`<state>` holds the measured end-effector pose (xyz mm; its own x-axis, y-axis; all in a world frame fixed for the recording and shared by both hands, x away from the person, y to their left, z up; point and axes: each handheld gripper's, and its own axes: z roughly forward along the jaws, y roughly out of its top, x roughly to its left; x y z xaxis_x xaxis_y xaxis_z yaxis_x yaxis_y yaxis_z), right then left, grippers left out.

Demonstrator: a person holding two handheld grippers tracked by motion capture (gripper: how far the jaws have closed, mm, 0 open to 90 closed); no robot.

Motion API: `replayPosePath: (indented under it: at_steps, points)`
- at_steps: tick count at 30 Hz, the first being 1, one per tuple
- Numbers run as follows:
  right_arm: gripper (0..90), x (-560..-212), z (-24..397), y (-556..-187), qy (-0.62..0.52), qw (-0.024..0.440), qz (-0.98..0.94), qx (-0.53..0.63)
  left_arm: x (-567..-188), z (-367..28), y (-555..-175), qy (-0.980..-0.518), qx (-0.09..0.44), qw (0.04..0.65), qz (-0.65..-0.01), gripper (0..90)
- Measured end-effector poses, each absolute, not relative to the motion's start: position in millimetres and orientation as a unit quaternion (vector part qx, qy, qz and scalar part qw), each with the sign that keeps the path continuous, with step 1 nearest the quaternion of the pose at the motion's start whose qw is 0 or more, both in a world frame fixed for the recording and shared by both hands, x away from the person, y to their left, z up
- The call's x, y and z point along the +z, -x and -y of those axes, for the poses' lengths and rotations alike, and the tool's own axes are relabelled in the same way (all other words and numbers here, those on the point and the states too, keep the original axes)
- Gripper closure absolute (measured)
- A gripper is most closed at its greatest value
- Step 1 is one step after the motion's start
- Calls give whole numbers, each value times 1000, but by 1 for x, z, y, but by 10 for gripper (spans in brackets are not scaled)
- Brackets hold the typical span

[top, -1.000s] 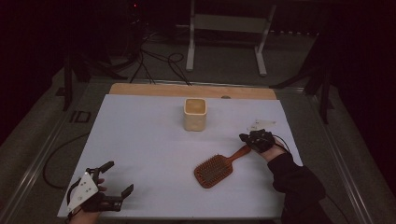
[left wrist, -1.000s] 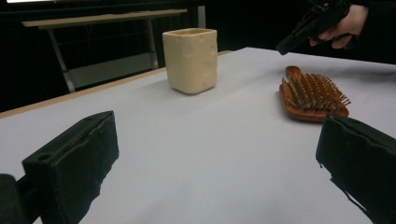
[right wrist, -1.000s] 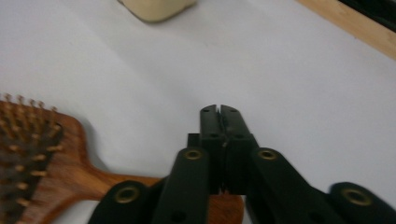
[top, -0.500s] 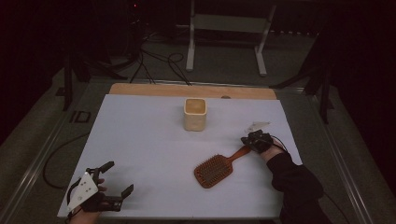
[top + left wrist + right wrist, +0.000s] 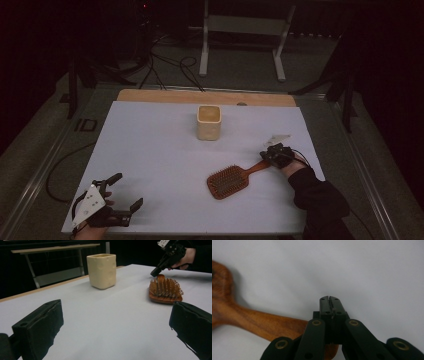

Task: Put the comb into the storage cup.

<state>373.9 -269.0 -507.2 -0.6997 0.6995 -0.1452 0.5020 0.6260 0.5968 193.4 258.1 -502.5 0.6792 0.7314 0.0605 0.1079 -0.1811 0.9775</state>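
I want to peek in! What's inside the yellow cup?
From above, the cup shows a pale, shadowed inside with nothing sticking out. Its walls hide the bottom, so something small could lie there.

Your hairbrush [image 5: 229, 180]: wooden paddle type, reddish-brown, lying flat on white table, bristles up; handle [image 5: 262, 322] points toward table's right edge, broad head toward centre, well apart from cream cup

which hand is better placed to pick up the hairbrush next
Right. The right gripper sits at the end of the hairbrush handle, jaws shut beside it; the left gripper rests open at the near left corner, far off.
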Motion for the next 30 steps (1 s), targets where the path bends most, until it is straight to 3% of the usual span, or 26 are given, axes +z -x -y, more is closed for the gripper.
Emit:
replayPosePath:
  at_steps: [30]
  points:
    - [900,-509,283,-302,-346,157,-887,262,-503,-257,-194,-719,274,568,-293,0]
